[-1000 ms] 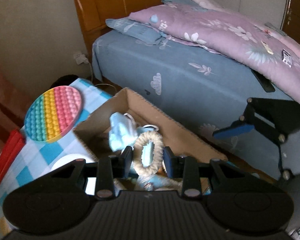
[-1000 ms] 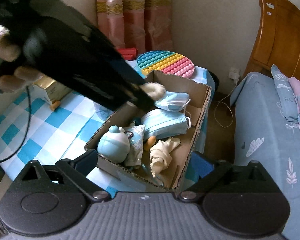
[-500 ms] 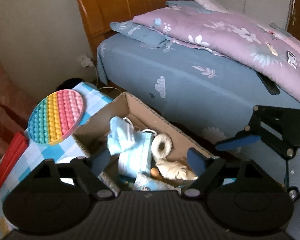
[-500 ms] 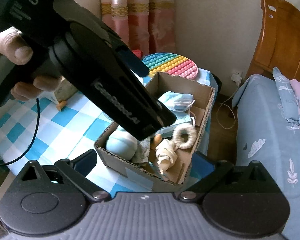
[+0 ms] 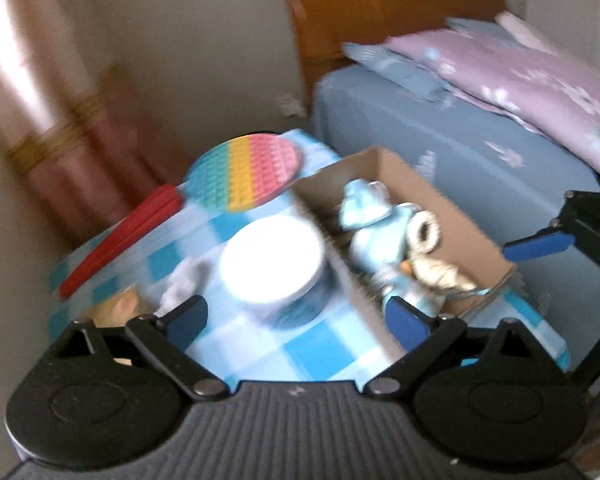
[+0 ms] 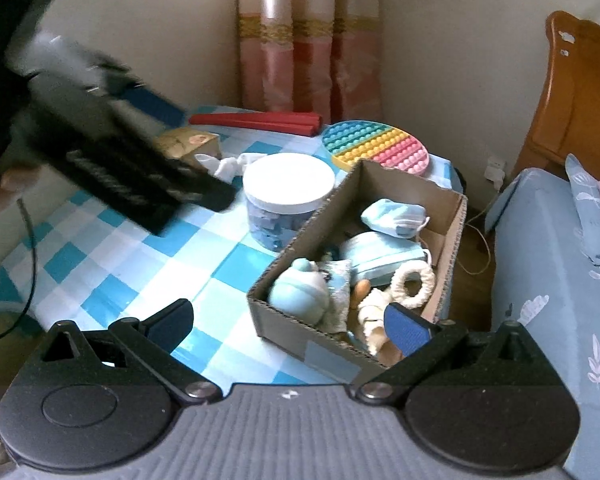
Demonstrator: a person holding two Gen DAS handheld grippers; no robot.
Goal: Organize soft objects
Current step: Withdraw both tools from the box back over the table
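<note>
**Over the checked table: both grippers empty, soft things lie in the box**

On the blue-and-white checked table (image 6: pixel 100 264) a cardboard box (image 6: pixel 452 216) is seen at the right side, beside the bed (image 6: pixel 540 264). Inside the box, soft objects are packed close: a crumpled blue face mask (image 6: pixel 394 218) at the far end, a folded mask (image 6: pixel 384 258) below it, a cream ring (image 6: pixel 414 282) against the right wall, a pale blue round toy (image 6: pixel 300 294) in the near left corner, and a cream twisted piece (image 6: pixel 374 314) at the near end.

And the left gripper (image 5: pixel 296 320) is caught over the table to the left of the box, its jaws opening wide, nothing between them; the picture is blurred. Under it, a white-lidded jar (image 5: pixel 272 258) is seen, just beside the box's left wall. From the right wrist view that gripper is shown as a dark smear, held by a hand (image 6: pixel 4 190) at the left edge.

The right gripper (image 6: pixel 288 322) is held near the box's near corner, fingers spread, nothing gripped.

Farther back, a rainbow pop mat (image 6: pixel 378 148), a red bar (image 6: pixel 256 120), a small tan box (image 6: pixel 188 142) and a white cloth (image 6: pixel 224 164) are left on the table.
</note>
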